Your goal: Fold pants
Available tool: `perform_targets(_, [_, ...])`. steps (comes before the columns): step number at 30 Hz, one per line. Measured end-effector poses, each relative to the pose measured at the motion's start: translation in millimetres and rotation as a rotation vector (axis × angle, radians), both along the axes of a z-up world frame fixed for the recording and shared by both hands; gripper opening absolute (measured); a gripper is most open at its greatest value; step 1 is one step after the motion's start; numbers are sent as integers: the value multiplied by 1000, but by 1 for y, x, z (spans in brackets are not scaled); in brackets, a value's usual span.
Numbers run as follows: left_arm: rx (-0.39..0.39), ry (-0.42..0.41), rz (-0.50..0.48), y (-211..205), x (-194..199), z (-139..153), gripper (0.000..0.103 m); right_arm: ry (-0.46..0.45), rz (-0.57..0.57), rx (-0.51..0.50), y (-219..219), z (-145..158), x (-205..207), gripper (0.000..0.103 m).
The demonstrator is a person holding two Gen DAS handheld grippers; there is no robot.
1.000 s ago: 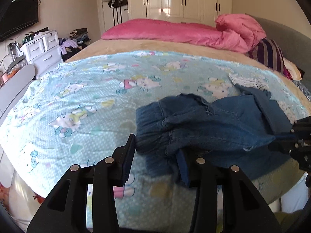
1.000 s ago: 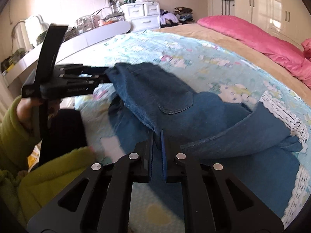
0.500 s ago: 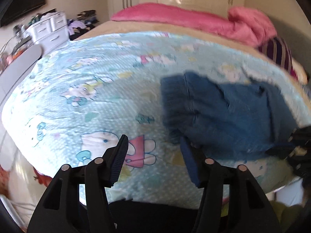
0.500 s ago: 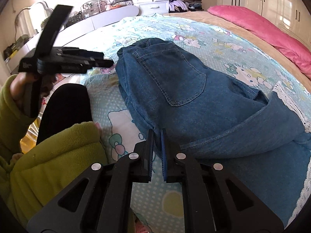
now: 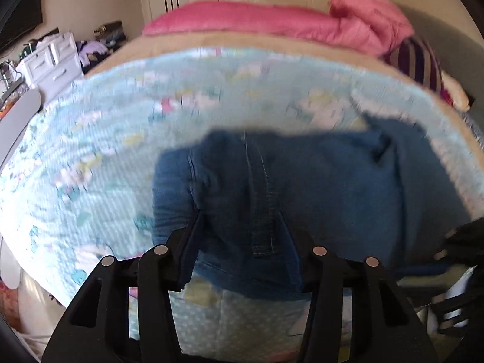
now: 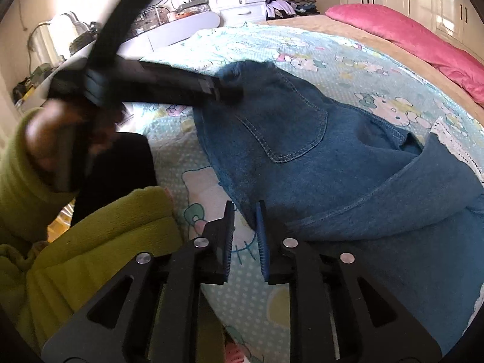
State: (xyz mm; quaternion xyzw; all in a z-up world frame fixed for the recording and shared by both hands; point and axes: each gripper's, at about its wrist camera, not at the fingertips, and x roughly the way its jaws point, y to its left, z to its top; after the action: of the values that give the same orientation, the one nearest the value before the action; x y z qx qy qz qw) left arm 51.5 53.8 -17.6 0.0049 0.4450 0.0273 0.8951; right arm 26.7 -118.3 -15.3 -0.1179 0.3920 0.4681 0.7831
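Observation:
Blue jeans (image 5: 317, 181) lie folded on the light blue cartoon bedsheet (image 5: 90, 151), back pocket up (image 6: 287, 133). My left gripper (image 5: 240, 220) hovers low over the waist end, its jaws apart and closing, with denim between them but not pinched. From the right wrist view the left gripper (image 6: 230, 93) is a blur over the waistband. My right gripper (image 6: 245, 211) sits at the near edge of the jeans, jaws opening a narrow gap; the sheet shows through it and the denim edge lies beside the right finger (image 6: 261, 227).
A pink duvet (image 5: 272, 21) and a striped pillow (image 5: 417, 60) lie at the head of the bed. White drawers (image 5: 51, 60) and a cluttered desk (image 6: 169, 21) stand past the left side. The person's green sleeve (image 6: 90, 242) and dark trouser leg (image 6: 121, 166) are at the bed's near edge.
The left gripper let the raised waist end drop flat, pulled away left, then came back over it. The right jaws, shut on the denim edge before, have parted slightly.

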Motion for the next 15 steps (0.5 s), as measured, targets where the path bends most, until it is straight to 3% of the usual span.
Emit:
perform_targets(4, [-33, 0, 6, 6, -2, -5, 48, -26, -38, 51, -4, 15, 7, 11])
perform_targets(8, [-41, -1, 6, 9, -3, -5, 48, -4, -71, 79, 5, 18, 23, 25])
perform_targets(13, [-54, -3, 7, 10, -1, -6, 48, 92, -107, -49, 24, -15, 38, 30])
perform_targets(15, [-59, -1, 4, 10, -1, -7, 48, 153, -132, -39, 23, -30, 46, 30])
